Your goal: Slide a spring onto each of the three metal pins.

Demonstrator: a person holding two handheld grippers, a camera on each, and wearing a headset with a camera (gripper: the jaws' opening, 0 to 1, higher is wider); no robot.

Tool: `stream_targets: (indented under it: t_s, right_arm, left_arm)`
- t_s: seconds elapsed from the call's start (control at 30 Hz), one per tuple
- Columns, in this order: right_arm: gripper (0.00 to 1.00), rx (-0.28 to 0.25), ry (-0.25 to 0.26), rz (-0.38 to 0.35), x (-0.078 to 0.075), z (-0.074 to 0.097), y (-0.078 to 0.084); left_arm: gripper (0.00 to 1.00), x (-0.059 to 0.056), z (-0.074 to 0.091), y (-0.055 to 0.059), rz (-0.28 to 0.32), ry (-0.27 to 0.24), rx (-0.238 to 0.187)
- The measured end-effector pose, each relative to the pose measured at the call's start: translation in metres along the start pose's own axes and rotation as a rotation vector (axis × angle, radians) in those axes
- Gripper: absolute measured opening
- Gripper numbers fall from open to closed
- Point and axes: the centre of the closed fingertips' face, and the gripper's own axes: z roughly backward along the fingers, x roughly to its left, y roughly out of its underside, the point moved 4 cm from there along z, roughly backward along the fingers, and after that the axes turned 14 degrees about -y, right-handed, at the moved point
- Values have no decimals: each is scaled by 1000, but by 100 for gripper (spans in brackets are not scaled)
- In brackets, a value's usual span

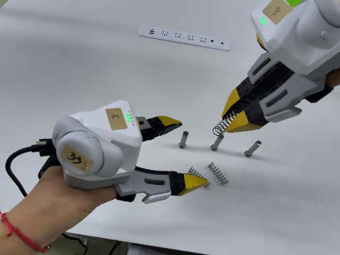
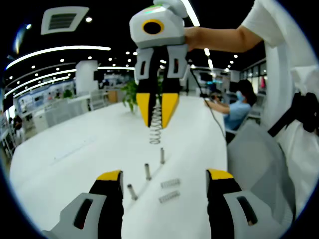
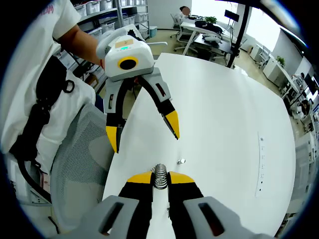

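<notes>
Closest to the headset, the left gripper (image 1: pixel 191 152) sits in the person's hand (image 1: pixel 48 207) with its jaws spread wide and nothing between them, low over the white table (image 1: pixel 79 58). I judge it parked there, out of the way but ready to steady a pin. Just past its lower jaw lie two loose springs (image 1: pixel 218 173), side by side and unused. Beyond them the three metal pins (image 1: pixel 217 142) stand in a row, all bare. Over the middle one the right gripper (image 1: pixel 229 121) reaches in at a slant, jaws pinched narrow on a spring (image 1: pixel 223 125) near its upper end. The free coils hang toward the pin, a hold that leaves the lower end open for threading. The spring's tip looks close to the pin's head but is not yet over it. Farther off lies a power strip (image 1: pixel 184 37).

From the left gripper view the held spring hangs straight with a gap under it, which the head view hides. The right gripper view looks down the coil and catches one pin's end just beside it.
</notes>
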Motion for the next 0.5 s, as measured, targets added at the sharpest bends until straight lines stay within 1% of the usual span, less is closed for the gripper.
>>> stream_targets:
  t_s: [0.13, 0.2, 0.3, 0.37, 0.5]
  right_arm:
    - [12, 5, 13, -13, -13, -4, -1]
    - [12, 8, 17, -20, -23, -7, 1]
    - [12, 15, 22, -27, -26, -13, 0]
    - [12, 19, 24, -33, -31, -16, 0]
    - [12, 28, 22, -40, -39, -24, 0]
  left_arm:
    - [77, 6, 2, 4, -5, -18, 2]
    - [80, 9, 3, 6, -3, -26, -1]
    - [84, 12, 4, 9, 7, -33, 1]
    - [88, 14, 4, 10, 7, -40, -3]
    - [94, 18, 3, 13, 16, -44, 2]
